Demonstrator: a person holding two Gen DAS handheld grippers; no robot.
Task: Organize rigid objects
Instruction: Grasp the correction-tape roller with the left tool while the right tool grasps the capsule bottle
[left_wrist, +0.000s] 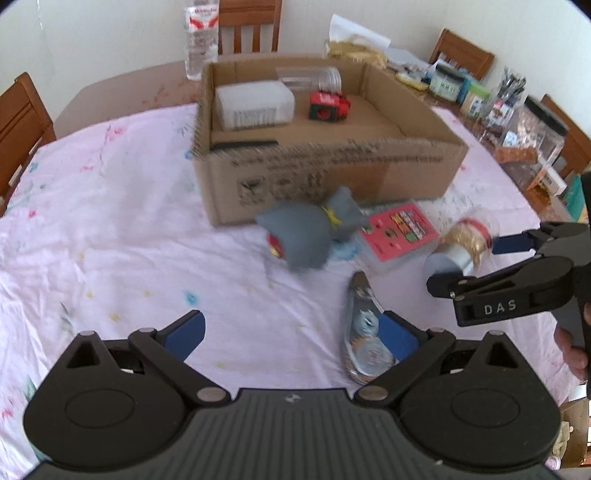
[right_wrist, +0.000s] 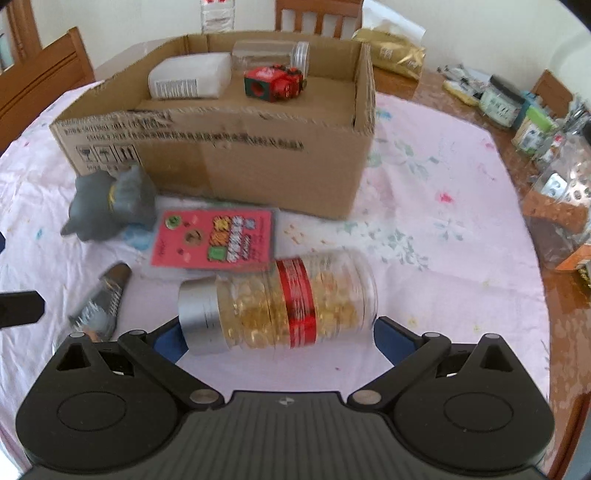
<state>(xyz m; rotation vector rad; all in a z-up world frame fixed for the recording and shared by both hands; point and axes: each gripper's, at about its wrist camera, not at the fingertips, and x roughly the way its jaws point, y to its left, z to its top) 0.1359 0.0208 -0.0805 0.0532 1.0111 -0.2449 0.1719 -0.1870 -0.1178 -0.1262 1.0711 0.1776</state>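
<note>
Both views are motion-blurred, so the print on the box (right_wrist: 221, 147) and the pink card (right_wrist: 214, 240) is unreadable. The left hand-held gripper (left_wrist: 291, 332) covers the lower end of a flat packet (left_wrist: 364, 332); its jaws are spread and hold nothing. The box, at 12 o'clock on the counter (left_wrist: 110, 221), holds a white bottle (right_wrist: 190, 81), a clear jar (right_wrist: 273, 53) and a red toy (right_wrist: 275, 83). The capsule jar (right_wrist: 277, 306) lies on its side, axis running 9 to 3, silver cap toward 9, between the wide-spread jaws of the right hand-held gripper (right_wrist: 277, 332). A grey toy (right_wrist: 110, 203) sits at 10 o'clock.
</note>
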